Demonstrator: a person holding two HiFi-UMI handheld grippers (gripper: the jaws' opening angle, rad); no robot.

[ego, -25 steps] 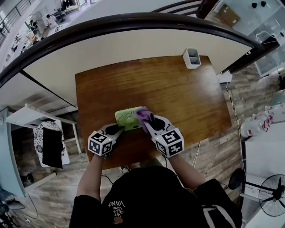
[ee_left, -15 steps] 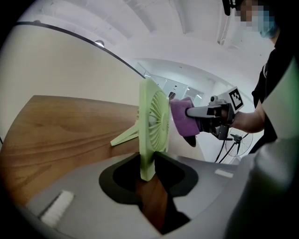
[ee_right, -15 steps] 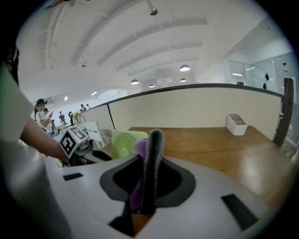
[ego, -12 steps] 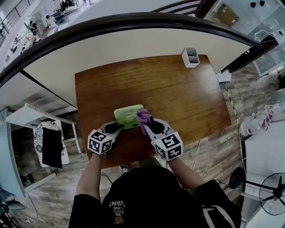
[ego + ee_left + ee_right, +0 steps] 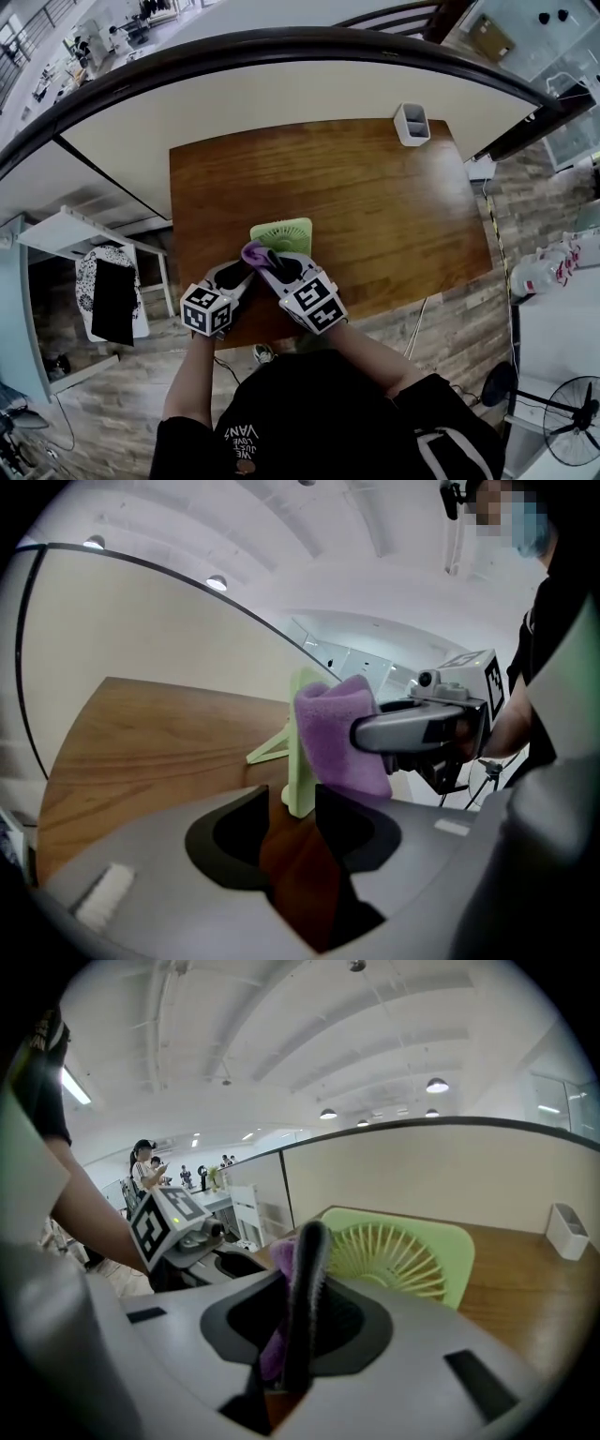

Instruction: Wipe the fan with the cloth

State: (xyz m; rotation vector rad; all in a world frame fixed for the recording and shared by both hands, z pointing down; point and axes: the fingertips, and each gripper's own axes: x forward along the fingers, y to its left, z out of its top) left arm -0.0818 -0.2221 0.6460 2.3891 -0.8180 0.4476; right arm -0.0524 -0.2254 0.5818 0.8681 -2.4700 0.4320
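The light green fan stands upright near the front edge of the wooden table. In the left gripper view I see the fan edge-on. My right gripper is shut on the purple cloth and holds it against the fan's near left corner. In its own view the cloth is pinched between the jaws, with the fan's grille just beyond. My left gripper is open. Its jaws have just been opening, and the fan's lower edge stands in their gap without being pressed.
A white holder stands at the table's far right corner, also seen as the holder in the right gripper view. A curved white partition runs behind the table. The table's front edge lies just under both grippers. A floor fan stands at the lower right.
The right gripper has carried the purple cloth leftward across the fan, from its right side to its left corner. The left gripper has shifted slightly at the fan's left.
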